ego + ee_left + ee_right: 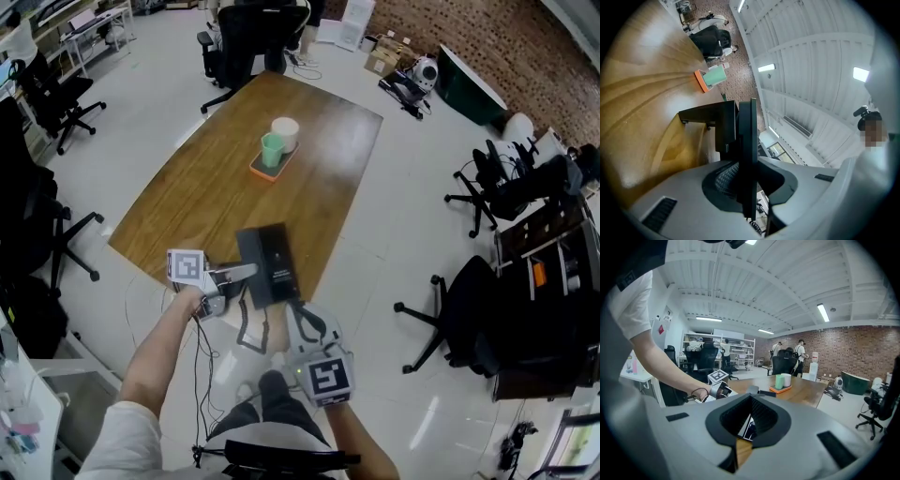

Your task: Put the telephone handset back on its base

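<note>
Left gripper (246,273) jaws clenched on black handset (752,140) at 9 o'clock of base (277,255), bench (187,206) 6 o'clock edge, right gripper (300,309) jaws slightly parted, empty; likely best: lower handset flat into cradle, steady base, mind cord (245,324).

Wooden desk (220,192) on a glossy white floor (403,234); black office chairs (466,323) around it; brick wall (469,28) beyond; strip lights (823,312) under a ribbed white ceiling (787,277).
</note>
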`<state>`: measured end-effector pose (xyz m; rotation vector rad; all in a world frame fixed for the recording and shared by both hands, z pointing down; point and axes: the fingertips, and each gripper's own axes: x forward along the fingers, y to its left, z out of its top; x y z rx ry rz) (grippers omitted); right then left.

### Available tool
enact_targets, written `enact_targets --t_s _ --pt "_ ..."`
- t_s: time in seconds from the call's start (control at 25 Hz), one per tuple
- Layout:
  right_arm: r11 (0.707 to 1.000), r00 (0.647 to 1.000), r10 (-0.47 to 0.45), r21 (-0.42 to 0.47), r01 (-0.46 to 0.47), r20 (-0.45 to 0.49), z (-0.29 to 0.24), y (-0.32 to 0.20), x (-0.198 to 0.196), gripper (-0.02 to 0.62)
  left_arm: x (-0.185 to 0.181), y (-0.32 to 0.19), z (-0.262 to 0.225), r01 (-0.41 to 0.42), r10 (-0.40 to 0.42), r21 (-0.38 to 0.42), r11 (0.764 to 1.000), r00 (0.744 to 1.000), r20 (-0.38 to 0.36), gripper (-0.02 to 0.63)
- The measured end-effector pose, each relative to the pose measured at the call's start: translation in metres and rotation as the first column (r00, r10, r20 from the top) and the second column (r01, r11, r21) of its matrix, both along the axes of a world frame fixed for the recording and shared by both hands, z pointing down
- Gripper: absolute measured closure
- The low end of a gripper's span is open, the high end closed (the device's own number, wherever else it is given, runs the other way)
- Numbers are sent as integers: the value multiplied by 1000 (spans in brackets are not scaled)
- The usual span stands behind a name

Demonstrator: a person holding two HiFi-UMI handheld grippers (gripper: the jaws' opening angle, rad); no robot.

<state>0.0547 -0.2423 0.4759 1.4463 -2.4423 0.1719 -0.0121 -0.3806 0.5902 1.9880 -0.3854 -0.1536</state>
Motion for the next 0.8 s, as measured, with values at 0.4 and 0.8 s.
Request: enact_targets --t_s 0.4,0.8 --pt "1000 1000 -12 -5 12 15 0 -1 -7 592 9 0 -11 -67 68 33 997 998 -11 531" --pt "1000 1000 -22 -12 22 3 4 2 -10 592 10 5 -10 -55 52 64 996 998 42 520"
